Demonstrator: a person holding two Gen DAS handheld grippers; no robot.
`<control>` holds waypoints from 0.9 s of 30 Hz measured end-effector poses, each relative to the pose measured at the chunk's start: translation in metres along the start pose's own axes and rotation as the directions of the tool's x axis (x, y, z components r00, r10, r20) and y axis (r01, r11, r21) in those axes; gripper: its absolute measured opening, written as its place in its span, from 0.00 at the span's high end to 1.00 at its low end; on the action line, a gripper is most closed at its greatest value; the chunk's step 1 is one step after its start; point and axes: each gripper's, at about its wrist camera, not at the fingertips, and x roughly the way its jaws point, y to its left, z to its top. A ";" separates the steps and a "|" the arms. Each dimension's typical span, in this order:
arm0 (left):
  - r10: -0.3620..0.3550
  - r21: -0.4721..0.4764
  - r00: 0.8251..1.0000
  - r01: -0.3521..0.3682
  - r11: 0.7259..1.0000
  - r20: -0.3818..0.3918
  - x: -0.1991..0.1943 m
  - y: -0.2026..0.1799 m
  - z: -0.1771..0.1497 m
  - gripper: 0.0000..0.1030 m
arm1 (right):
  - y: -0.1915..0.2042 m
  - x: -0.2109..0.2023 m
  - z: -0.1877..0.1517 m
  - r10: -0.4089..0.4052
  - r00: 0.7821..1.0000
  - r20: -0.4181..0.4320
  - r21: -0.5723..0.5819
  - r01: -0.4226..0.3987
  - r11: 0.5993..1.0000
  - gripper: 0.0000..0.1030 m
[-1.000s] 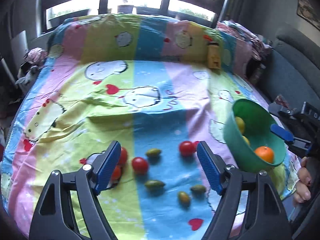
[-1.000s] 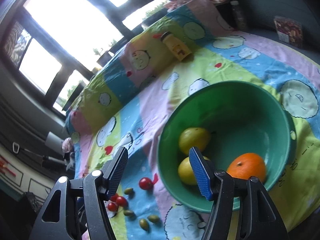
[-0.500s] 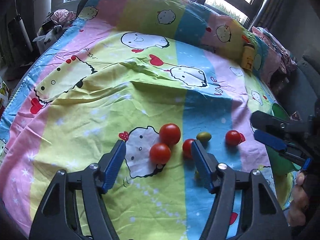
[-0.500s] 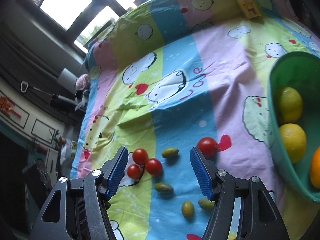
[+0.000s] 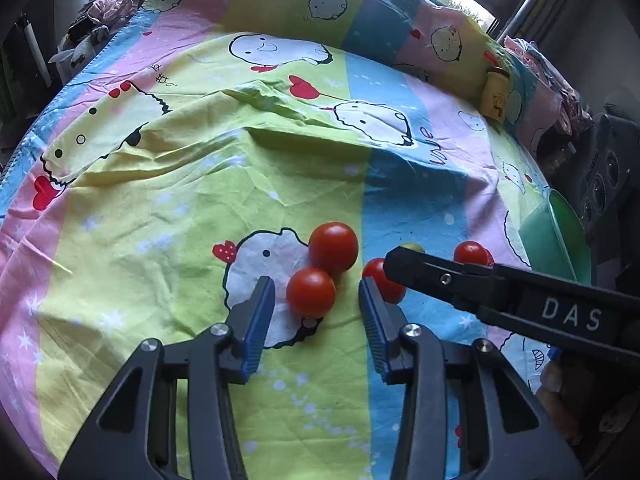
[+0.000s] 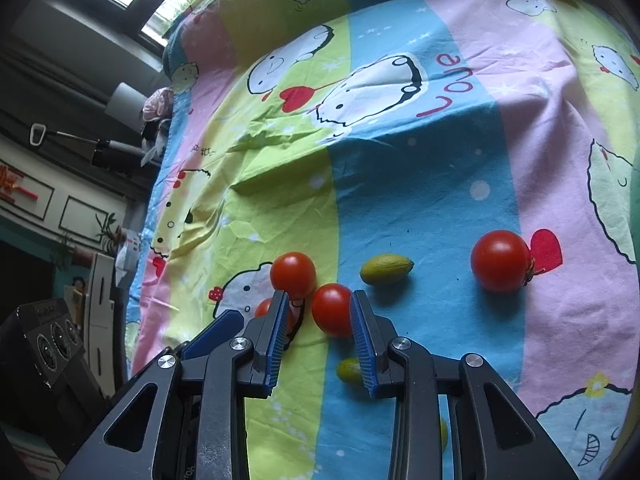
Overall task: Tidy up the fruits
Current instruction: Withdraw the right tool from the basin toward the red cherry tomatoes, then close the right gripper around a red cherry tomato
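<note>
Several red cherry tomatoes and small green fruits lie on the cartoon bedsheet. In the left wrist view my left gripper [image 5: 316, 308] straddles the nearest tomato [image 5: 311, 292]. Its jaws are closing, with small gaps still showing on both sides. A second tomato [image 5: 333, 246] sits just behind. From the right, a black finger [image 5: 424, 274] of my right gripper reaches in over a third tomato [image 5: 378, 280]. In the right wrist view my right gripper [image 6: 320, 312] is closing around that tomato [image 6: 332, 310], with a gap at the left pad.
A green bowl [image 5: 560, 240] stands at the sheet's right edge. Another tomato [image 6: 500, 266] and green fruits [image 6: 386, 269] [image 6: 348, 368] lie to the right. A yellow bottle [image 5: 496, 94] stands at the far right. The sheet has a fold [image 5: 280, 136].
Both grippers have come down close to the tomato cluster. The right one swung left, away from the bowl. Both pairs of jaws have narrowed, each around a tomato.
</note>
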 end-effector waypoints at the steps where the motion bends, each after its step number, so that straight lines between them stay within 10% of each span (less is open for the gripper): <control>1: -0.006 -0.005 1.000 0.006 1.000 -0.009 0.002 0.001 0.000 0.59 | 0.001 0.002 0.000 -0.005 1.000 -0.005 0.000 0.005 1.000 0.66; 27: 0.028 0.030 0.999 -0.027 0.999 -0.019 0.017 0.000 0.001 0.74 | 0.009 0.025 0.000 -0.073 0.997 -0.039 -0.026 0.072 0.997 0.66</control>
